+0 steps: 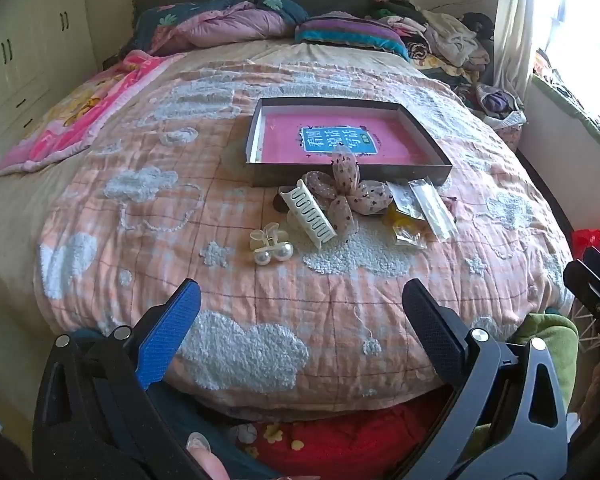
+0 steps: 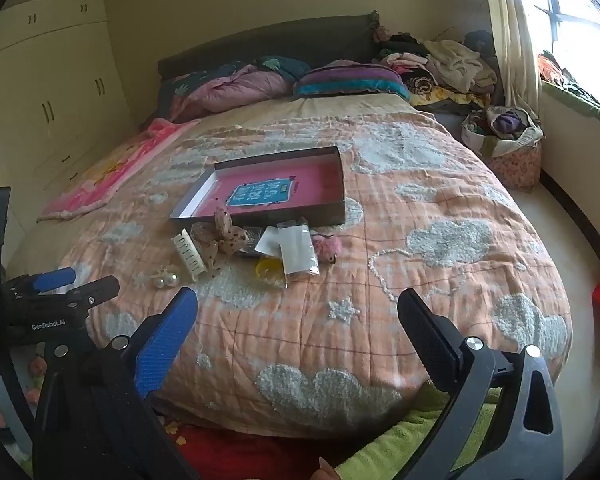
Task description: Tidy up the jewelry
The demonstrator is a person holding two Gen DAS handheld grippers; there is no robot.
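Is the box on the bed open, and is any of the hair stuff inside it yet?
Open: the box has no lid, so its pink bottom shows. No clips inside; the white claw clip and pearl clip lie on the blanket in front.

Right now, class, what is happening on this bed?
A person holds two tools over the bed, sorting hair accessories and jewelry. The left tool and right tool are both open and empty, hovering short of the pile. A white claw clip, a dotted fabric bow, a pearl clip and small plastic packets lie on the quilt in front of the shallow open box. Nothing is picked up yet.
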